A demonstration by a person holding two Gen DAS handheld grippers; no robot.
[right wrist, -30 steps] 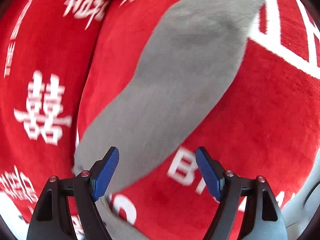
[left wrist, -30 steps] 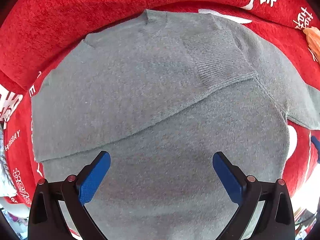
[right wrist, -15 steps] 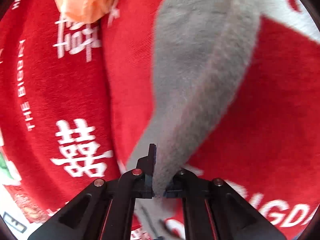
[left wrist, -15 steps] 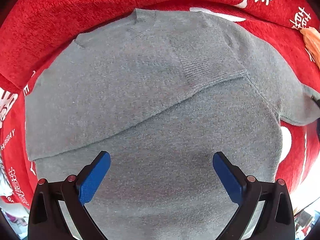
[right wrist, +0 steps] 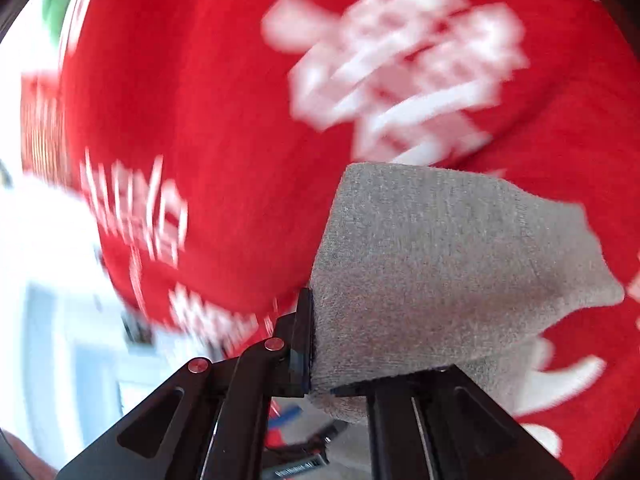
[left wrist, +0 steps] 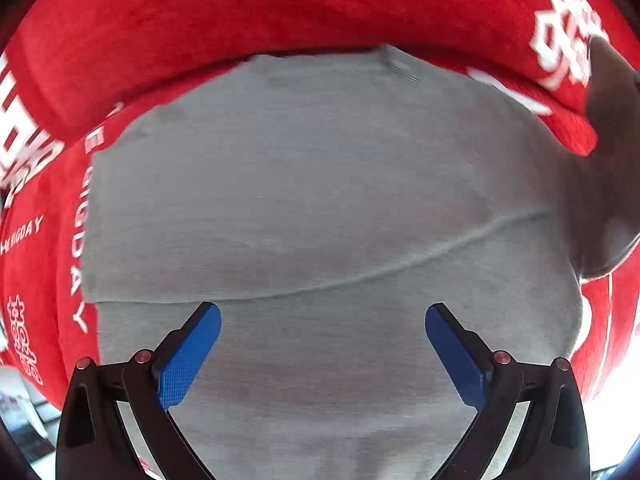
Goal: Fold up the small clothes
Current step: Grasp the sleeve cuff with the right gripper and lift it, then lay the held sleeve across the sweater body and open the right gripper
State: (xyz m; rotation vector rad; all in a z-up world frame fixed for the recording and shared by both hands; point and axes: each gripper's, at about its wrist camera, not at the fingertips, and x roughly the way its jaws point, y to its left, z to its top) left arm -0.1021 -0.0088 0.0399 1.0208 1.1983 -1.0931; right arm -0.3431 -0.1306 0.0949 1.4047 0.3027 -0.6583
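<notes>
Right hand-held gripper [right wrist: 310, 344] clamped on grey sweater [right wrist: 440, 264] sleeve.

Sweater [left wrist: 320, 184] is lying flat on red cloth [left wrist: 240, 20]; lifted sleeve [left wrist: 608, 160] is blocking 3 o'clock; 9 and 12 o'clock are lying open.

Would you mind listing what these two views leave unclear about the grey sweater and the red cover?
- Left wrist view: the sweater's lower hem is cut off by the bottom edge and the left gripper.
- Left wrist view: its lifted sleeve blurs at the right edge.
- Right wrist view: motion blur smears the white print on the red cover.
</notes>
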